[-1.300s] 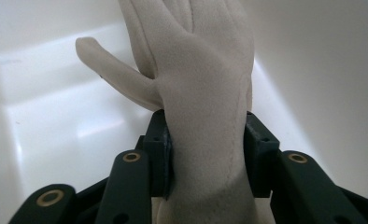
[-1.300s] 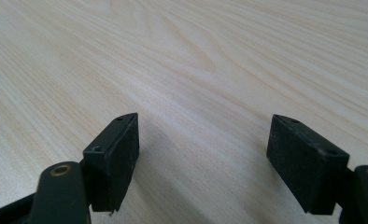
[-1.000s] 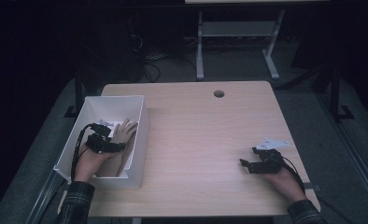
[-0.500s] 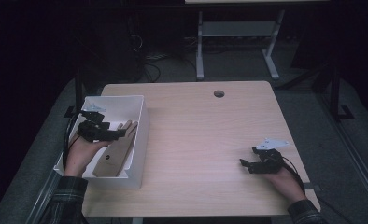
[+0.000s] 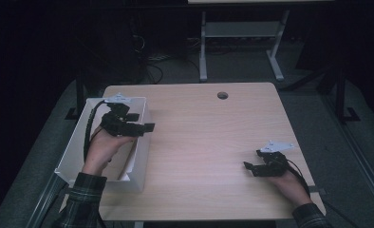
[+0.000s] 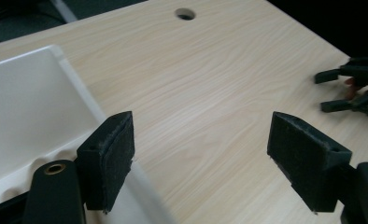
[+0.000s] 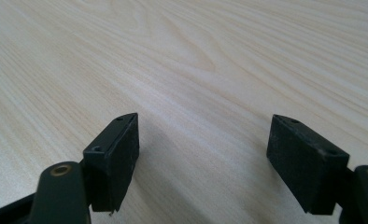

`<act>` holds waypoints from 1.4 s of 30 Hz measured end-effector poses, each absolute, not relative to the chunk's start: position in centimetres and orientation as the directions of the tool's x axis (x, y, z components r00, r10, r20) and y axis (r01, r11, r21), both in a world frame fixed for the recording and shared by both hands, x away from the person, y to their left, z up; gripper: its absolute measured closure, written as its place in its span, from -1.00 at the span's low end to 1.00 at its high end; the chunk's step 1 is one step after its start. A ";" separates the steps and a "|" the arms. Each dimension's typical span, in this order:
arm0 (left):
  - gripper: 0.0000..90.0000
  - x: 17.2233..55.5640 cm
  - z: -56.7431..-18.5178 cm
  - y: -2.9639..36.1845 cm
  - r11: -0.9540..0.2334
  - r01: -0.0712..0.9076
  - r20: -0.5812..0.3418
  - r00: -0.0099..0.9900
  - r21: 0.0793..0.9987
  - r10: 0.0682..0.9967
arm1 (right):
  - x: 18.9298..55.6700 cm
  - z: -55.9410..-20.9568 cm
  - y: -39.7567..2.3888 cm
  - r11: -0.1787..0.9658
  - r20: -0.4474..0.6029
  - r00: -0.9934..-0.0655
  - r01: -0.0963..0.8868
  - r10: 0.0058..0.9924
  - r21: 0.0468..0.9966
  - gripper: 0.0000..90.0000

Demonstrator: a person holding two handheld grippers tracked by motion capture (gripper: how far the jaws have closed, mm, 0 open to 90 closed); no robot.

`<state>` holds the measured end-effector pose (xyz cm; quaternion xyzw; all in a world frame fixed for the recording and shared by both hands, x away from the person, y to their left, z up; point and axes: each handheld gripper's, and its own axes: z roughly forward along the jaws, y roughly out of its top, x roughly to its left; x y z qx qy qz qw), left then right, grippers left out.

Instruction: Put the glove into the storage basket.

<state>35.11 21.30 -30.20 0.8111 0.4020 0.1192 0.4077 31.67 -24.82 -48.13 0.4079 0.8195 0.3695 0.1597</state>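
A light wood-grain rectangular worktop [image 5: 209, 142] fills the middle of the high view. An open white plastic rectangular bin [image 5: 73, 147] sits along its left edge, at the left of the frame. A small round cable hole [image 5: 222, 95] lies near the worktop's far edge, upper centre. The left gripper [image 5: 140, 124] hangs over the bin's right wall. The right gripper [image 5: 251, 167] rests low on the worktop at lower right, well apart from the bin. Behind the worktop, at top centre, stand the pale metal legs of another table [image 5: 203, 52].
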 end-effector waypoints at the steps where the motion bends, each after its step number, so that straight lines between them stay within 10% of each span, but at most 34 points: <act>1: -0.49 35.0 -30.1 20.7 -0.344 0.552 -0.136 0.652 0.760 0.746 | 31.7 -48.1 -24.8 0.394 0.040 -0.616 0.551 0.787 0.736 -0.44; 22: -0.46 32.1 -36.9 9.2 -0.457 0.497 -0.129 0.768 0.738 0.627 | 31.7 -48.1 -24.8 0.395 0.039 -0.618 0.548 0.785 0.737 -0.44; 42: -0.46 31.5 -45.4 8.5 -0.561 0.481 -0.051 0.788 0.674 0.614 | 31.6 -48.1 -24.8 0.398 0.041 -0.621 0.550 0.783 0.734 -0.44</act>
